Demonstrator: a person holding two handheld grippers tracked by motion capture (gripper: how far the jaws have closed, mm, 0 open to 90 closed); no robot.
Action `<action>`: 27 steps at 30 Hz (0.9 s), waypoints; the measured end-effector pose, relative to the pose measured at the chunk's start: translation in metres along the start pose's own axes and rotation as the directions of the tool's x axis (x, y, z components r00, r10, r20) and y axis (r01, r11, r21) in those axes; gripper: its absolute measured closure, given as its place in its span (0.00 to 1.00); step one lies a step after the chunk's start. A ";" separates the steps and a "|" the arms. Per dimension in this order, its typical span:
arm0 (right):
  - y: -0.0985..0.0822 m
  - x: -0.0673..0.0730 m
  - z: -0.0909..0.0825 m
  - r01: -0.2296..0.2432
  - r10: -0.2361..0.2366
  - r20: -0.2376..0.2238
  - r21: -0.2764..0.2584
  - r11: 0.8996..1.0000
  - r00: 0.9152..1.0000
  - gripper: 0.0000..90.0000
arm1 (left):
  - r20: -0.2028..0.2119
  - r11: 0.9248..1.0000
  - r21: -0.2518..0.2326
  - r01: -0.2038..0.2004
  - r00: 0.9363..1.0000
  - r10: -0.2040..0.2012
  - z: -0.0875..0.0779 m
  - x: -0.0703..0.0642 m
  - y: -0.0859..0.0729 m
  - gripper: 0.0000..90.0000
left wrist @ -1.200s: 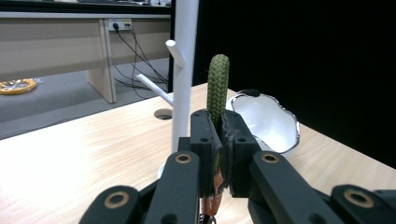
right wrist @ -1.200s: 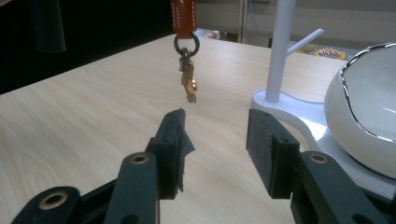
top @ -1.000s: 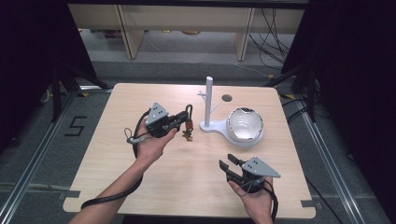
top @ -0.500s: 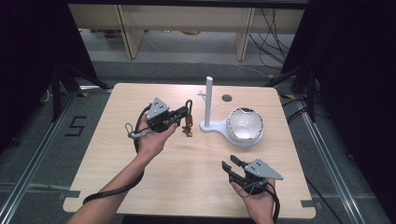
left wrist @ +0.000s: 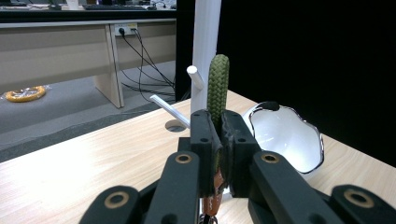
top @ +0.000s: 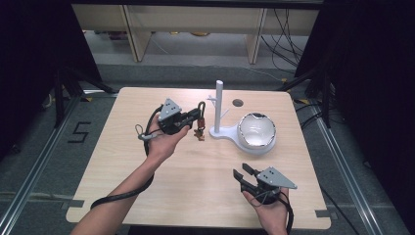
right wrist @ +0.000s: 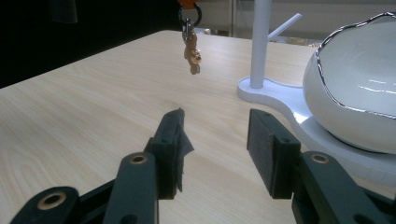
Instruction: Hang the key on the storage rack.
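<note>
My left gripper [top: 197, 116] is shut on a keychain's green braided loop [left wrist: 218, 88], which sticks up between its jaws. A small bronze charm [top: 198, 132] hangs below, clear of the table in the right gripper view [right wrist: 192, 55]. The gripper is held just left of a white stand [top: 218, 105] with thin side pegs [left wrist: 169, 110]. The stand's base carries a white bowl [top: 256, 132] with a wavy silver rim. My right gripper [top: 242, 173] rests open near the table's front right, with nothing between its pads [right wrist: 272, 151].
The wooden table [top: 132, 191] has a round cable hole [top: 238, 103] behind the stand. Desks, cables and a yellow ring [left wrist: 25, 94] on the floor lie beyond the far edge. Black curtains flank both sides.
My left gripper has carried the keychain rightward and slightly up, closer to the white stand. The right gripper has barely moved.
</note>
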State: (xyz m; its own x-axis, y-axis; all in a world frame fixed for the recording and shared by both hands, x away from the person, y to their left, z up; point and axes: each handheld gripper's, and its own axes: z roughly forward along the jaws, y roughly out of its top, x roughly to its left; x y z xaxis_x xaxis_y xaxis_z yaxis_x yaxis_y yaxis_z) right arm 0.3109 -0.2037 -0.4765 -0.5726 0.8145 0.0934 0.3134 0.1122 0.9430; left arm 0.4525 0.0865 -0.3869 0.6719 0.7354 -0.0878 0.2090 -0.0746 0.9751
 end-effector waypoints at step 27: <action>-0.003 -0.001 0.001 -0.019 0.019 -0.010 0.020 1.000 1.000 0.63 | 0.004 1.000 0.025 0.019 1.000 -0.019 0.026 0.008 0.010 0.93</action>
State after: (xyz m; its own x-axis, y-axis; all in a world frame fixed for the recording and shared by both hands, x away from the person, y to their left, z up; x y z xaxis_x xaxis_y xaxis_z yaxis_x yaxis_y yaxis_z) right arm 0.3117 -0.2045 -0.4797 -0.5743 0.8105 0.1149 0.3394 0.1080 0.9344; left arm 0.4787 0.0743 -0.3829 0.6702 0.7344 -0.1075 0.2395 -0.0769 0.9679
